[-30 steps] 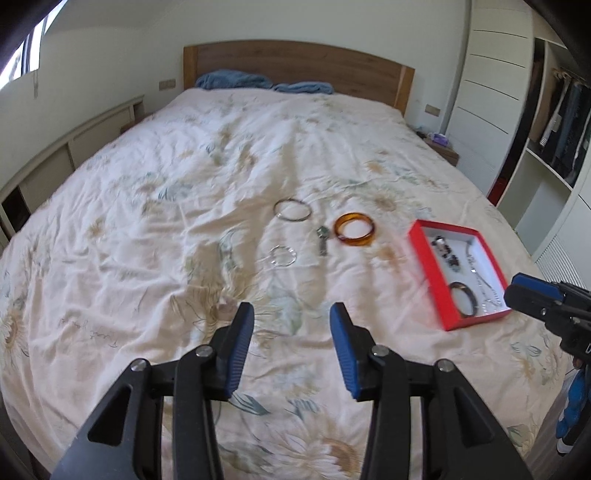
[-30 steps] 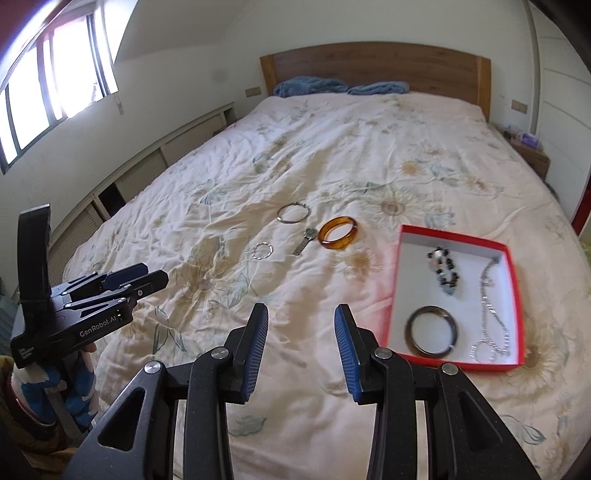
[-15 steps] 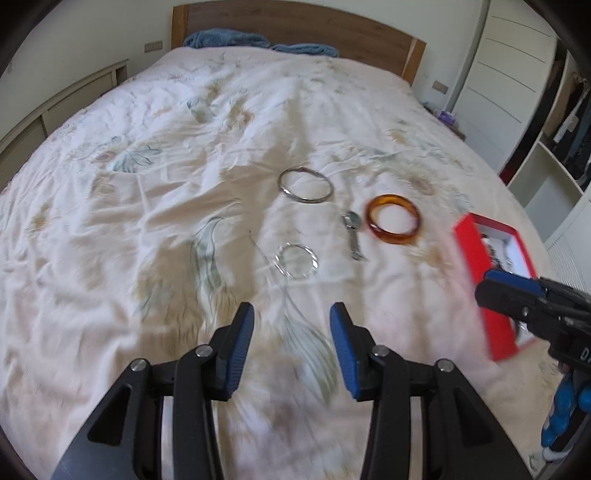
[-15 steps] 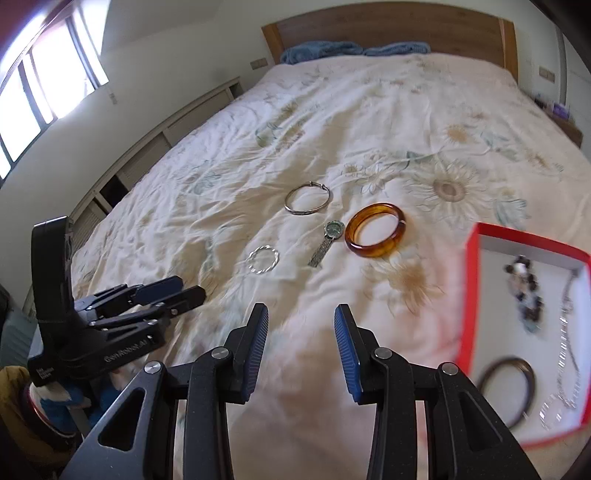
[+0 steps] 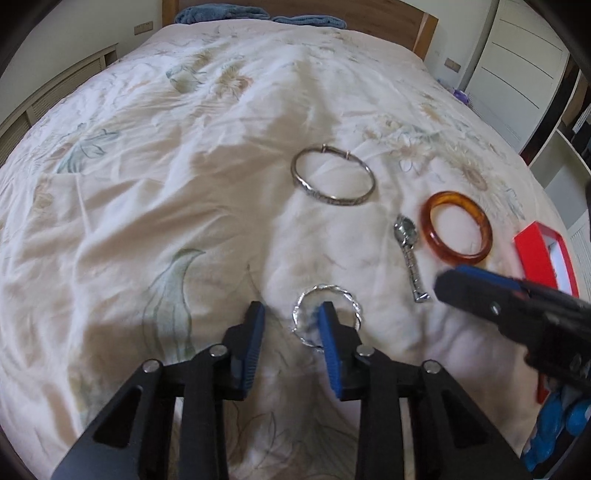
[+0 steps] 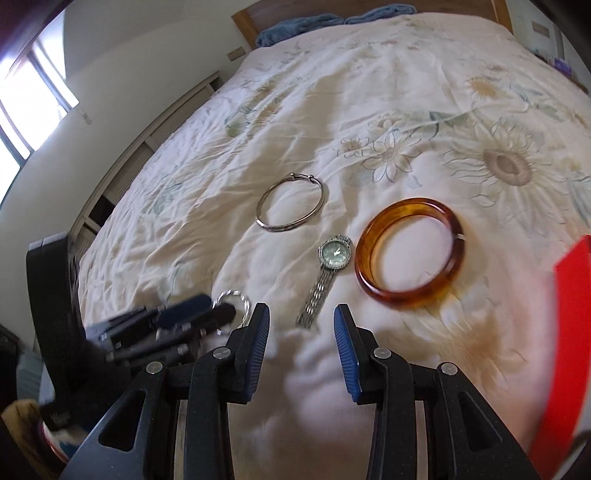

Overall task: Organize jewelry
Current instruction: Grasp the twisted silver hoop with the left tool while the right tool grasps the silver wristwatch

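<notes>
Jewelry lies on the floral bedspread. My left gripper (image 5: 291, 314) is open, low over a small twisted silver ring bracelet (image 5: 349, 297); its right finger stands inside the ring and its left finger outside. My right gripper (image 6: 301, 321) is open, just short of the strap end of a silver watch (image 6: 327, 271). An amber bangle (image 6: 408, 253) lies right of the watch, and a thin silver bangle (image 6: 291, 206) lies beyond it. The red box (image 5: 546, 254) shows at the right edge; its contents are hidden.
The bed (image 5: 166, 166) stretches ahead to a wooden headboard (image 5: 424, 22) with blue pillows (image 5: 221, 13). White wardrobe doors (image 5: 517, 55) stand at the right. A low cabinet (image 6: 147, 147) and a window (image 6: 29, 92) are at the left.
Both grippers have moved forward and down toward the bed. The left one has come onto the twisted silver bracelet, the right one up to the watch. The red box has slid toward the frame edge.
</notes>
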`<state>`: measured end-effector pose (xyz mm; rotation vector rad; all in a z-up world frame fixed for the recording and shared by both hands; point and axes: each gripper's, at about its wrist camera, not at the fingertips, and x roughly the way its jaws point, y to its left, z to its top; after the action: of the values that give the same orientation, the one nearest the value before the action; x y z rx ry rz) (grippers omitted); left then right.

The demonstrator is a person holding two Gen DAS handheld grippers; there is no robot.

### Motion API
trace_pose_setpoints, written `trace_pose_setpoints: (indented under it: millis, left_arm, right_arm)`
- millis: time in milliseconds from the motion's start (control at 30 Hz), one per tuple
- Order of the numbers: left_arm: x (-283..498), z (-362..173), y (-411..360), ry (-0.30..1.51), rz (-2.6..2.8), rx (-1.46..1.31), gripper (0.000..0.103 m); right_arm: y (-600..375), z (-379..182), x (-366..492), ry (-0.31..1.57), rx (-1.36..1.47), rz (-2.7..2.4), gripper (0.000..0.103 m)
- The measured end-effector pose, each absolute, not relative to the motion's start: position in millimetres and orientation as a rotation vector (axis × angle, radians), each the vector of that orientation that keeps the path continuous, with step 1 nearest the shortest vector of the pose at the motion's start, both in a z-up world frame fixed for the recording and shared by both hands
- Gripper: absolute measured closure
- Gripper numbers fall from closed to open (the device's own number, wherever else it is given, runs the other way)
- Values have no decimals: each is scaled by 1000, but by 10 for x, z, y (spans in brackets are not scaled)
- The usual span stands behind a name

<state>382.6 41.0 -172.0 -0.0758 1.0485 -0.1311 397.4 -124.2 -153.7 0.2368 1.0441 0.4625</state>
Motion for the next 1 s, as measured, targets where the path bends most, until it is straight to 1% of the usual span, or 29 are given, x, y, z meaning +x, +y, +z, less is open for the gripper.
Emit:
trace_pose_setpoints:
  millis: [367, 433, 500, 600, 667, 733, 1000]
  left_arm:
    - [3868, -1840, 409, 1045, -167, -70, 76]
    - [3883, -1842, 412, 1039, -177, -72, 79]
    - [3884, -1847, 411, 1029, -182, -66, 82]
    - [3879, -1840, 400, 1022, -184, -55, 88]
    - [3873, -1822, 396, 1019, -182, -51, 91]
    - [3858, -1785, 401, 1013, -180, -54, 95]
    - [3754, -1588, 426, 989, -161, -78, 100]
  right_arm:
    - [-1129, -1805, 4222, 1081, 266, 417, 69]
    - [-1123, -1832, 4265, 1081, 276, 416, 71]
    - [-1117, -1864, 4310, 1083, 288, 414, 75]
    - [-1109, -1907, 4351, 1086, 310, 414, 83]
    - [-1127, -1931, 4352, 1092, 332, 418, 91]
    - [-1142, -1928, 4342, 1095, 344, 424, 94]
    - [-1204, -1724, 4131, 1062, 354, 471, 94]
